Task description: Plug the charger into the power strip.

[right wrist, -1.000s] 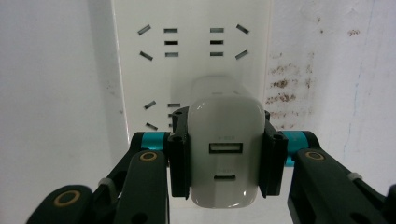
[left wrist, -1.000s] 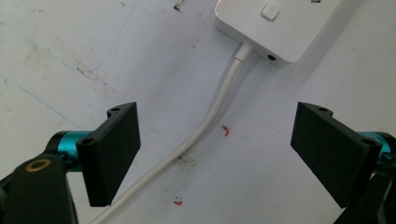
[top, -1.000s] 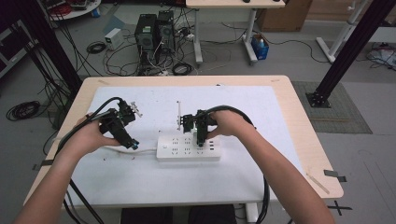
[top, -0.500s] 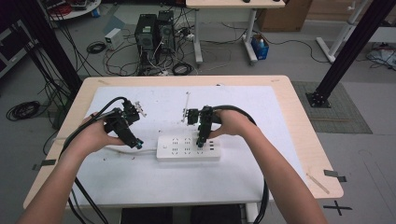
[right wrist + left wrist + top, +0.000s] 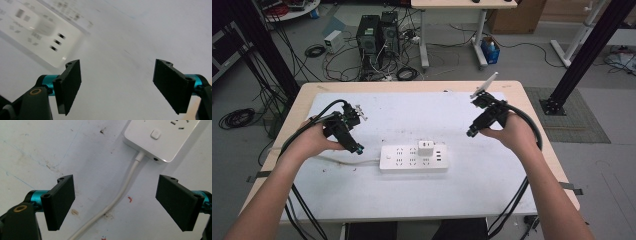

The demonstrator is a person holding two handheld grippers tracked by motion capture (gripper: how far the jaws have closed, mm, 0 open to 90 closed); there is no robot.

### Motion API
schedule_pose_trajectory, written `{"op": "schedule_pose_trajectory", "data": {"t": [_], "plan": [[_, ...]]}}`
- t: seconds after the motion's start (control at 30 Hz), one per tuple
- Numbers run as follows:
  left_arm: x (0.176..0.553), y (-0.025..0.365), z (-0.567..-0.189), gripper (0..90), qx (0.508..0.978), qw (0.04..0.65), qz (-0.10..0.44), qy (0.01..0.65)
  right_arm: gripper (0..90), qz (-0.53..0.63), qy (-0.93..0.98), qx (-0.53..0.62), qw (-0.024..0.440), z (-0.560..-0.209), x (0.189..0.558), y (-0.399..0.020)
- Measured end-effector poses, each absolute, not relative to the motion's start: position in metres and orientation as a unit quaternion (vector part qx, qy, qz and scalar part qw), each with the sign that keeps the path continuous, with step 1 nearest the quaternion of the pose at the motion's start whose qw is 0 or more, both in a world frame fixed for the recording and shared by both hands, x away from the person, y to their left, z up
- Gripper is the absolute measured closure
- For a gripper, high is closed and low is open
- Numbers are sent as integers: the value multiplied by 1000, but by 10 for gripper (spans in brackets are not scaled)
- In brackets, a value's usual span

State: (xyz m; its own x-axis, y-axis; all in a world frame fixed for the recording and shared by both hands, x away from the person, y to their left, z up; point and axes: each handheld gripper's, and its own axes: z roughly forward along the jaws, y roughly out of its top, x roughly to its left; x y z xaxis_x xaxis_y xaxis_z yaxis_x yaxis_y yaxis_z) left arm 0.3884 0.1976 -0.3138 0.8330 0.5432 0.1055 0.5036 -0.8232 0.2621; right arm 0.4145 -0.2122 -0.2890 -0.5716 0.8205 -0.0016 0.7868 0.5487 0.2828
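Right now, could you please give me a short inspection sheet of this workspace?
Surface: white table top, scuffed, with small stains.
Job's things: white power strip lying flat mid-table, a white adapter plugged into it.
Clutter: nothing seen.
Grippers: left gripper open, above the strip's cord; right gripper open, empty, lifted off to the strip's right.
Cables: the cord runs left from the strip; black gripper cables hang over the near edge.
Surroundings: computer towers and loose wiring on the floor beyond.
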Motion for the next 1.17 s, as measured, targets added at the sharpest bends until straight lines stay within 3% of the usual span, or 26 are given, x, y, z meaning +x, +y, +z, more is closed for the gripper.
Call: {"op": "schedule_pose_trajectory", "data": {"t": [0.37,1.17], "plan": [[397,190,-312,159,952,116,89,270,223,125,852,504,63,-289,402,-247],[394,183,-312,159,953,115,94,265,223,123,856,498,69,-292,401,-254]]}}
